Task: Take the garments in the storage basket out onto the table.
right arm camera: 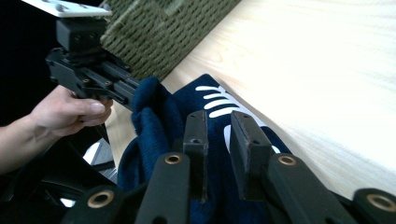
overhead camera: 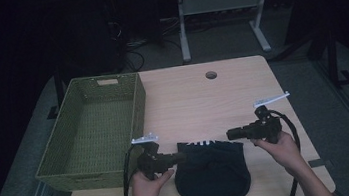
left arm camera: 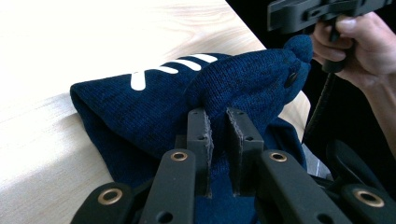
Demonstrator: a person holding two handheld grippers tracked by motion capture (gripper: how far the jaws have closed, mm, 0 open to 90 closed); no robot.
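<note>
Left tongs [overhead camera: 182, 156] clamped on navy beanie [overhead camera: 212, 174] edge; right tongs [overhead camera: 231, 134] nearly closed, empty, just above beanie.

Bare table [overhead camera: 203, 104] beyond the hat [overhead camera: 212, 174]; basket [overhead camera: 93, 133] walls the left

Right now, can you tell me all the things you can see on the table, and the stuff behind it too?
knitted hat: one, dark blue with white stripes, near edge of the table, between the two grippers
basket: one, green woven, left side of the table
table: one, light wood, round hole near the far edge
stand: one, grey metal legs, on the floor behind the table
left gripper: one, black, shut on the hat's left edge
right gripper: one, black, jaws close together, above the hat's right edge
hands: two, holding the grippers
</note>
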